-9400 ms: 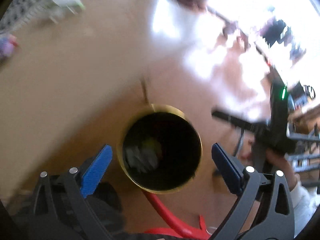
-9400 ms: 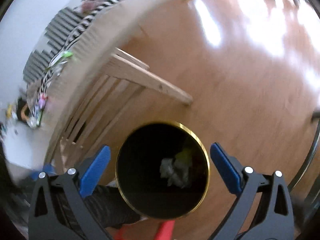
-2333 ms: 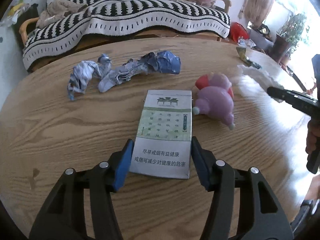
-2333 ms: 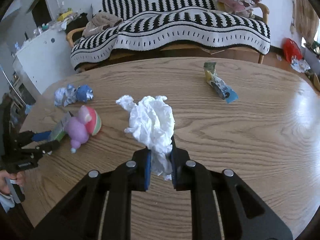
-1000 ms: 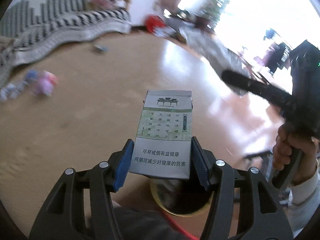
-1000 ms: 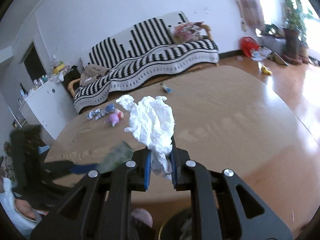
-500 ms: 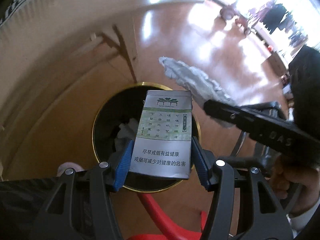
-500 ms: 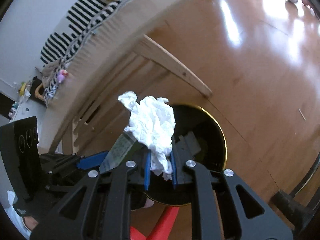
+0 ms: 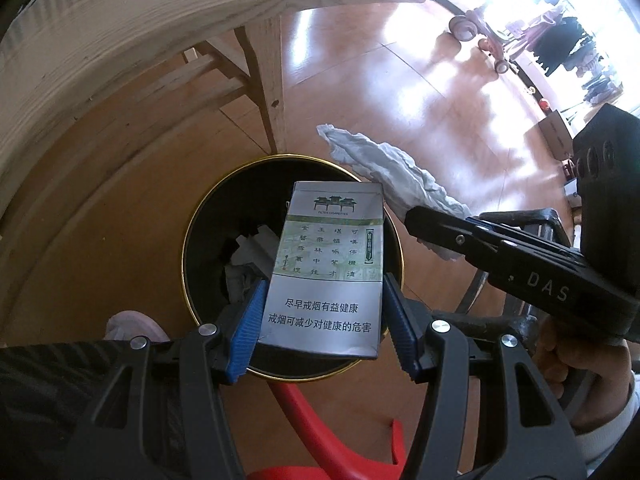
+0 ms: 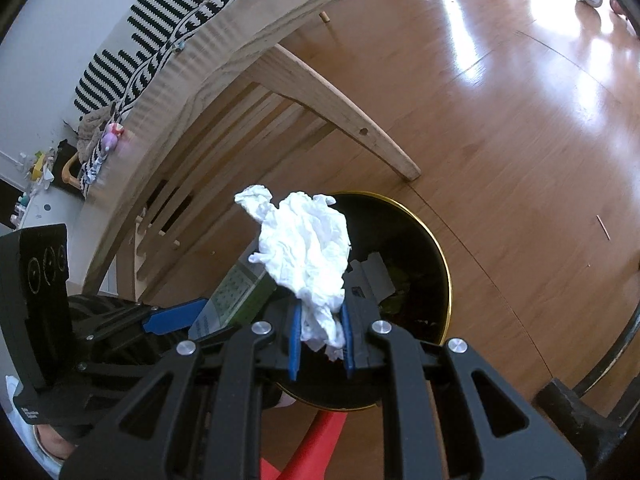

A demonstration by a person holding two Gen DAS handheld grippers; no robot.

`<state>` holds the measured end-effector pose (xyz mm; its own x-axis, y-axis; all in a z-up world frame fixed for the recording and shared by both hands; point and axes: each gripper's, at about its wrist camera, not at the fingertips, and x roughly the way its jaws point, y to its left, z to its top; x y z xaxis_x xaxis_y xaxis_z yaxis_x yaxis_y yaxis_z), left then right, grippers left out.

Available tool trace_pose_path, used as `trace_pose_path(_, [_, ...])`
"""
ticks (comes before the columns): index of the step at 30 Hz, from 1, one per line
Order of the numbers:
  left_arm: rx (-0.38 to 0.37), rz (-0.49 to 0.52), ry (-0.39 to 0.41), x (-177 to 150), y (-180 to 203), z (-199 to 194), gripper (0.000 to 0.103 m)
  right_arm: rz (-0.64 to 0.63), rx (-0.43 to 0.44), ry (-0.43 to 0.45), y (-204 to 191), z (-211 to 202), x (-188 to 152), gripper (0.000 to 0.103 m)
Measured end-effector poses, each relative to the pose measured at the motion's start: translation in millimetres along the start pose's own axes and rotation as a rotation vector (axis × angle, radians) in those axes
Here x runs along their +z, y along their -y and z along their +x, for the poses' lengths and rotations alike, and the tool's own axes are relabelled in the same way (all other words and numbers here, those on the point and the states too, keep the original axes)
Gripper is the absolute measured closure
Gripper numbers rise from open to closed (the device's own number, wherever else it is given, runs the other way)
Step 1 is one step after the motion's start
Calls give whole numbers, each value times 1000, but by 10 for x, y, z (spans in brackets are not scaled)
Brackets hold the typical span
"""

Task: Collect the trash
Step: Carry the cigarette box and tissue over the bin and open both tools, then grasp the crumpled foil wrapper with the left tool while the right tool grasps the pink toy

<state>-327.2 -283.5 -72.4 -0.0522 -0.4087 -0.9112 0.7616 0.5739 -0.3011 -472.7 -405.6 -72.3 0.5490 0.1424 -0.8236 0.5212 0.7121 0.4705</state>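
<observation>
- The grey-and-green printed cigarette pack (image 9: 326, 268) hides the middle and right part of the black gold-rimmed round bin (image 9: 192, 248), so most of what lies inside cannot be made out.
- The crumpled white paper tissue (image 10: 306, 252) covers the bin's left rim in the right wrist view, and its lower end is hidden between the right gripper's (image 10: 320, 346) blue pads.
- The red plastic piece (image 9: 296, 412) below the bin is cut off by the bottom edge; what it is cannot be told.
- The small pink toy (image 10: 112, 138) on the light wooden table (image 10: 224, 52) is blurred.
</observation>
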Motion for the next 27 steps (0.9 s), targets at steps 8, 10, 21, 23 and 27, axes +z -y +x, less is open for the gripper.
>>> trace_pose_path(8, [15, -4, -1, 6, 5, 21, 46, 19, 14, -7, 9, 36, 20, 87])
trace_pose_path(10, [58, -10, -6, 11, 5, 38, 43, 49, 44, -27, 42, 53, 42, 73])
trace_pose_path(21, [43, 27, 86, 6, 55, -226, 6, 92, 20, 51, 69, -212, 210, 7])
trace_pose_path(23, [10, 31, 176, -16, 61, -532, 6, 72, 27, 78, 10, -272, 235, 7])
trace_pose_path(27, [26, -8, 329, 11, -216, -1133, 6, -34, -2, 155, -320, -374, 360, 7])
